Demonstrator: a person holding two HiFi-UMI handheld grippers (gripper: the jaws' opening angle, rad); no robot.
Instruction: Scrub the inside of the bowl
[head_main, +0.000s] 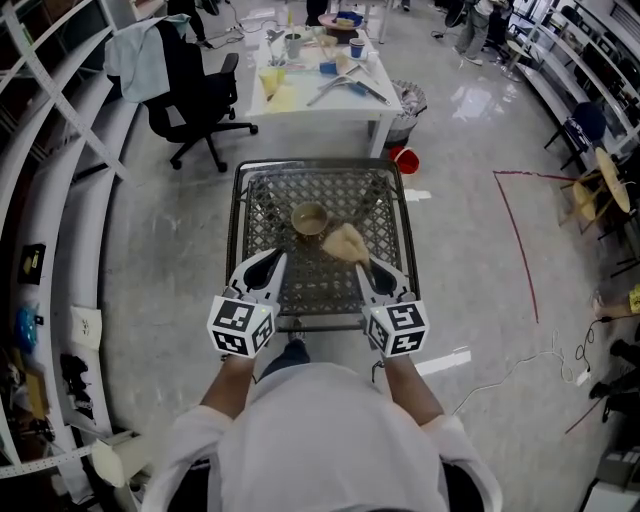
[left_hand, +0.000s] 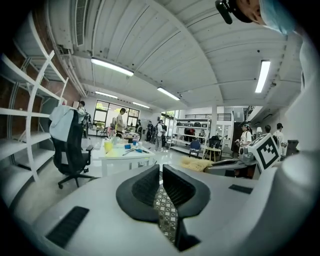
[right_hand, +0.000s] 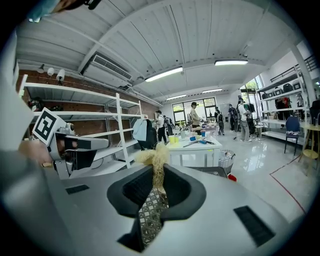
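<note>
Bowl first: it sits upright a little above the middle of the head view, on the wire-mesh table, small and brownish with its open mouth facing up. Just to its lower right hangs the scrubber, a pale straw-coloured tuft of fibre. Whether it touches the rim I cannot tell. The right gripper has its jaws pinched on that tuft. In the right gripper view the fibres are squeezed thin between the pads and fan out loosely beyond the tips. The left gripper, at lower left of the bowl and clear of it, has its jaws drawn all but together on nothing, with only the mesh showing through the slit between them. The bowl looks rigid and fairly light, so I judge it will skid or rock on the wire under scrubbing. The near rim is the place to clamp it, one jaw inside and one outside. The scrubber looks soft, springy and near weightless, so it will flatten and bend rather than push, and a hold close to its working end should give firmer strokes.
</note>
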